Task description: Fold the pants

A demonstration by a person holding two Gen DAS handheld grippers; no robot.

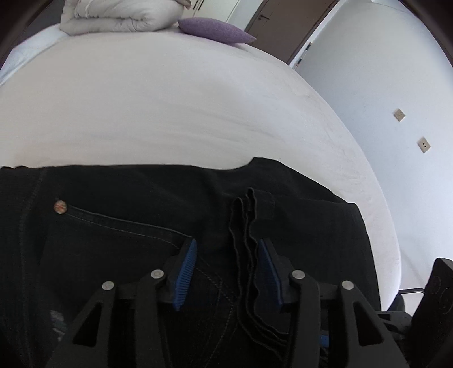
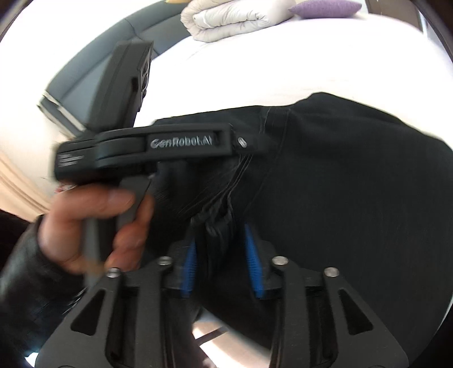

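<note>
Black denim pants (image 1: 119,226) lie on the white bed (image 1: 170,107), with a copper rivet (image 1: 60,205) at a pocket corner. My left gripper (image 1: 228,249) is open; its blue pads (image 1: 185,271) straddle a wavy stack of folded fabric edges (image 1: 243,226) without pinching them. In the right wrist view the pants (image 2: 339,184) fill the middle. My right gripper (image 2: 220,249) has its jaws partly apart around a bunched ridge of black fabric (image 2: 218,226); a firm grip is unclear. The left gripper's body (image 2: 158,147), held by a hand (image 2: 93,223), shows to its left.
A folded white duvet (image 1: 119,17) and a purple pillow (image 1: 215,29) lie at the far end of the bed. A white wall with two sockets (image 1: 399,114) and a brown door (image 1: 283,25) are to the right. A grey headboard (image 2: 119,53) is at the left.
</note>
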